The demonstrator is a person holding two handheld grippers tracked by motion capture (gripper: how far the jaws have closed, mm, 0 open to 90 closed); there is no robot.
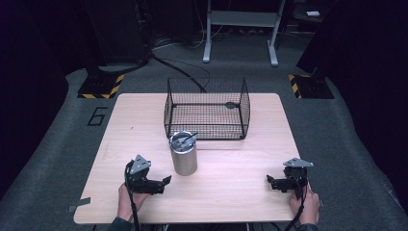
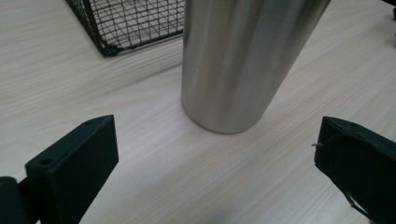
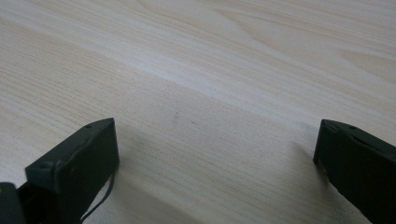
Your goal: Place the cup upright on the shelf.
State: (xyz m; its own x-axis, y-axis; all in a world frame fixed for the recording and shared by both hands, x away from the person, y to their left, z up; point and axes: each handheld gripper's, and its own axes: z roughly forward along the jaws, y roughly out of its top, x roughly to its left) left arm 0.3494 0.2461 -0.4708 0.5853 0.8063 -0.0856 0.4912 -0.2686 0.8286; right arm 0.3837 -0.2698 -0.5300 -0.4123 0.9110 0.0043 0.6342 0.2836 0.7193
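Observation:
A brushed steel cup (image 1: 183, 154) stands upright near the middle of the wooden table (image 1: 231, 192), with a dark utensil leaning inside it. Behind it sits a black wire basket (image 1: 207, 109) holding a small dark object (image 1: 232, 104). My left gripper (image 1: 166, 183) rests on the table just left of the cup, open, jaws pointing at it. In the left gripper view the cup (image 2: 238, 60) rises close ahead of the gripper (image 2: 215, 163), beyond the wide-apart jaws. My right gripper (image 1: 270, 182) lies open at the table's right front; its view has the gripper (image 3: 215, 158) over bare wood.
The basket's corner (image 2: 108, 49) appears in the left gripper view, left of the cup. Beyond the table are grey carpet, a white stand's legs (image 1: 240, 29), and two black bases with yellow-black striped tape (image 1: 101, 85). Bare tabletop lies between the two grippers.

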